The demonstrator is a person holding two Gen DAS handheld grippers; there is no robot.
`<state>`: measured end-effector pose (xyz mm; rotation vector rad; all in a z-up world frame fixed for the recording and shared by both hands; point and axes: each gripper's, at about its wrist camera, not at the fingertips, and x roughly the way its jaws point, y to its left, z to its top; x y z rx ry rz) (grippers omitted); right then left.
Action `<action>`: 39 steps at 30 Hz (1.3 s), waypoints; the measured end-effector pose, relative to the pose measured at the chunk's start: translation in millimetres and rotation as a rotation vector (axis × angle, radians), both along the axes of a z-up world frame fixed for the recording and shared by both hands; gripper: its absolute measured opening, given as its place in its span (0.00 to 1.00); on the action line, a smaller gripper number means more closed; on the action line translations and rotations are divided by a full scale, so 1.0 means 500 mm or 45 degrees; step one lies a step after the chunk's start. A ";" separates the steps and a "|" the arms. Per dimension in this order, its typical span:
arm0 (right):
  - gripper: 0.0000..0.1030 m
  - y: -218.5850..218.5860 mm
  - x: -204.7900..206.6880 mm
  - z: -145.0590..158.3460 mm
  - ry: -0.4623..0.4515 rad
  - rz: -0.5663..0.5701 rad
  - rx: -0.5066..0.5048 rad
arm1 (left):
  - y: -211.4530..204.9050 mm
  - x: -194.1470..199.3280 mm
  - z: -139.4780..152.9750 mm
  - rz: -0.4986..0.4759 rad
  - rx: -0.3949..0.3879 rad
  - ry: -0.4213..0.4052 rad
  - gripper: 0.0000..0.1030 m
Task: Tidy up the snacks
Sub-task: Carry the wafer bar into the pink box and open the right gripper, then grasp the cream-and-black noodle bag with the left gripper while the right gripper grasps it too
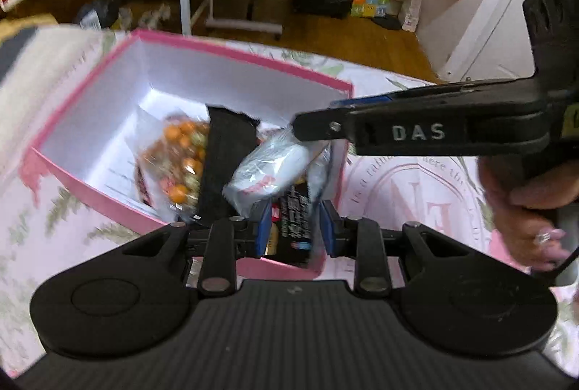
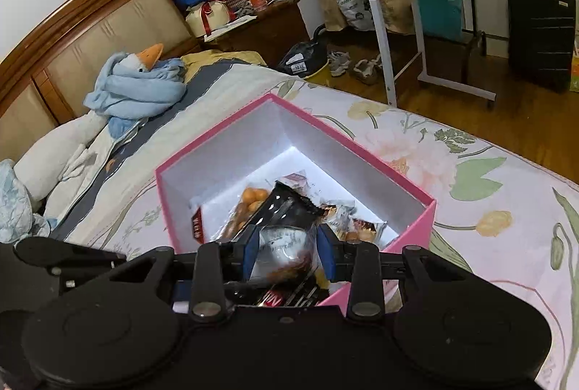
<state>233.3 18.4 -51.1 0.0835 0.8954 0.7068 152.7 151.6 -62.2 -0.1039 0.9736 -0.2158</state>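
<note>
A pink box (image 2: 416,220), white inside, sits on the flowered bedspread (image 2: 488,173) at the centre of both views, and it is already partly filled: a clear bag of orange snacks (image 1: 181,165) and a long black packet (image 1: 224,151) lie on its floor, with smaller wrappers (image 2: 362,227) to the right. So I judge the sorting well under way, though not finished.

The right gripper (image 2: 287,250) pinches a clear, crinkly snack pouch (image 2: 282,245) between its blue pads, low in its view, over the box's near side. The left gripper (image 1: 295,230), jaws drawn narrow, clamps a glossy black wrapper with white print (image 1: 295,220), also over the box. Both still need setting down.
</note>
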 end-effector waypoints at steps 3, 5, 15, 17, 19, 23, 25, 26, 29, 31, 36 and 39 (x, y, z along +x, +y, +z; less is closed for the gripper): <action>0.48 -0.009 -0.002 -0.009 -0.028 -0.045 0.007 | -0.015 0.000 -0.005 0.021 0.068 -0.031 0.30; 0.48 -0.022 -0.006 -0.006 -0.045 -0.076 0.001 | -0.023 -0.005 -0.002 0.014 0.099 -0.047 0.31; 0.52 -0.147 -0.106 0.049 -0.059 -0.190 0.000 | -0.049 -0.041 0.027 -0.047 0.014 0.014 0.33; 0.52 -0.173 -0.134 0.060 -0.069 -0.196 -0.020 | -0.066 -0.050 0.036 -0.083 0.011 0.024 0.33; 0.52 -0.195 -0.170 0.067 -0.111 -0.175 -0.034 | -0.089 -0.061 0.044 -0.120 0.053 0.010 0.35; 0.53 -0.231 -0.250 0.060 -0.188 -0.194 -0.067 | -0.140 -0.084 0.051 -0.185 0.096 -0.017 0.38; 0.54 -0.259 -0.285 0.054 -0.194 -0.223 -0.062 | -0.164 -0.091 0.054 -0.217 0.083 -0.021 0.38; 0.56 -0.274 -0.299 0.053 -0.197 -0.244 -0.068 | -0.177 -0.093 0.056 -0.233 0.073 -0.025 0.38; 0.62 -0.322 -0.332 0.054 -0.218 -0.325 -0.115 | -0.215 -0.093 0.061 -0.278 0.031 -0.039 0.40; 0.69 -0.357 -0.345 0.055 -0.242 -0.376 -0.141 | -0.242 -0.090 0.060 -0.303 -0.001 -0.059 0.45; 0.81 -0.441 -0.354 0.005 -0.349 -0.524 -0.224 | -0.330 -0.062 0.023 -0.336 0.020 -0.109 0.53; 0.85 -0.492 -0.358 -0.022 -0.381 -0.657 -0.224 | -0.390 -0.041 -0.004 -0.367 0.004 -0.116 0.60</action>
